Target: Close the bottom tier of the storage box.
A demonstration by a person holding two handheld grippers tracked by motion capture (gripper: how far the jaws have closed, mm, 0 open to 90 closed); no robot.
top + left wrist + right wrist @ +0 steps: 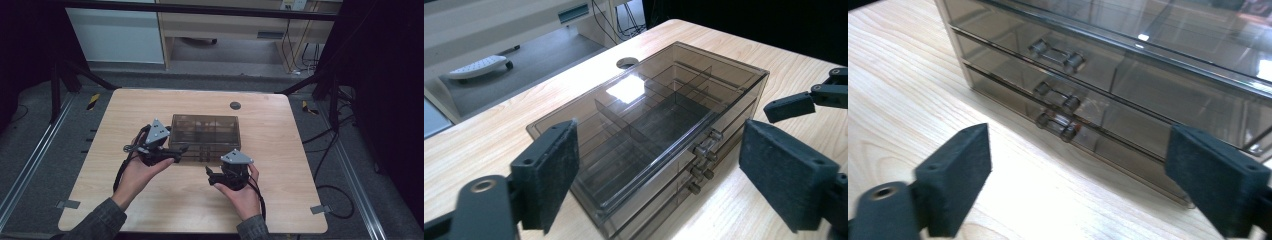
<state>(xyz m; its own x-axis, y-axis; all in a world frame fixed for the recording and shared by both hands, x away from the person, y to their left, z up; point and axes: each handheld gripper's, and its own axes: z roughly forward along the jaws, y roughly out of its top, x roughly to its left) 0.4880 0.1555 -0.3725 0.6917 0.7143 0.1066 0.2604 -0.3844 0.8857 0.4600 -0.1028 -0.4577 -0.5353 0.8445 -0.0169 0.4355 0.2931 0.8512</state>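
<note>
A smoky see-through drawer box (205, 131) stands at the middle of the wooden table (165, 200). It has three stacked drawers with small bar handles (1055, 55) on the front that faces me. My left gripper (179, 150) is at the box's near left corner, open; in the left gripper view its wide-set pads (549, 175) flank that corner of the box (649, 100) without pressing on it. My right gripper (210, 174) hovers in front of the drawers (1128, 100), open, with nothing between its pads (955, 177). Its jaw tips (804, 102) also reach into the left gripper view.
A round cable hole (235, 105) sits in the tabletop behind the box. Beyond the far edge stands wooden furniture (225, 25). Cables (330, 145) lie on the floor at the right. Bare wood spreads on both sides of the box.
</note>
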